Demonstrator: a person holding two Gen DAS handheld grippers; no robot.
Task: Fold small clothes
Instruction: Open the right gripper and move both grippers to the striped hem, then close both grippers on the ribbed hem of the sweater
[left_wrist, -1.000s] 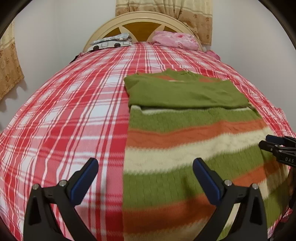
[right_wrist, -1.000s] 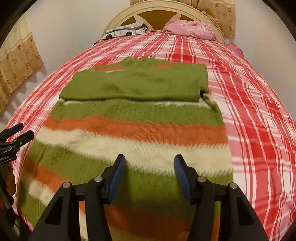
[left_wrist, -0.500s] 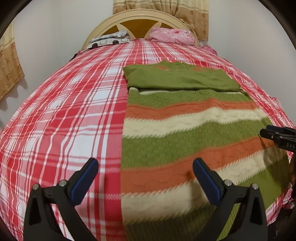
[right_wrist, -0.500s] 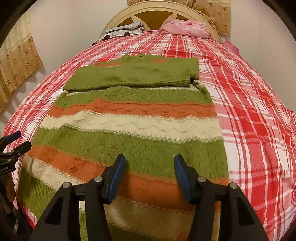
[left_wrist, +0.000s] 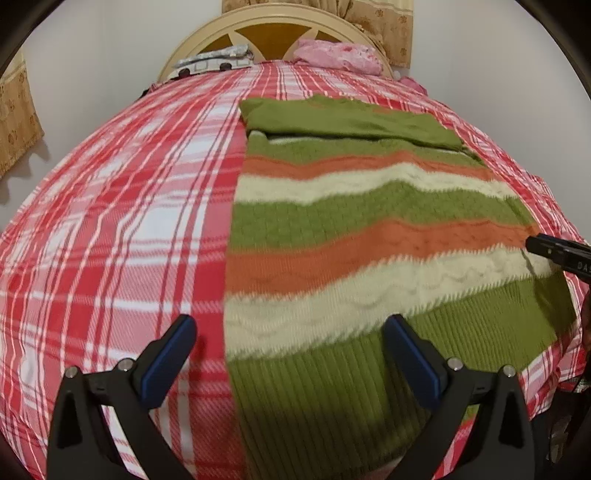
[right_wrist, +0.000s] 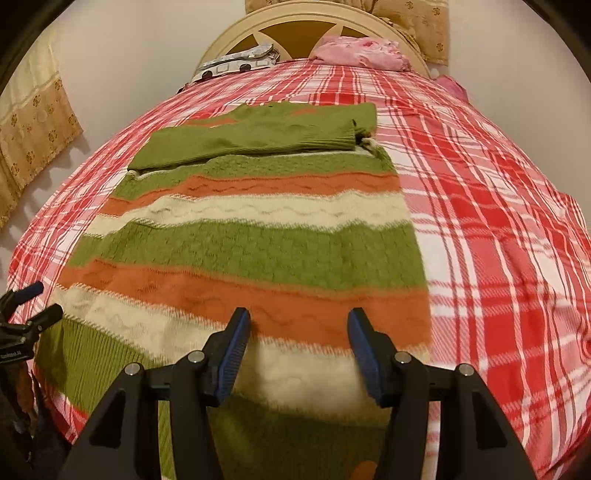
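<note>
Green, orange and cream striped knitted sweater (left_wrist: 369, 236) flat on the red plaid bed (left_wrist: 110, 221), sleeves folded across its top, ribbed hem at the near edge, left tongs (left_wrist: 288, 354) apart over its left edge, right tongs (right_wrist: 298, 349) apart above its lower stripes, bare plaid either side.

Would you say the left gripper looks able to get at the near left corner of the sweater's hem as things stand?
Probably yes. The left gripper has its jaws wide open right above the sweater, with the hem's left edge lying between them. Nothing sits on the bedspread there, and the right gripper is off to the other side.
</note>
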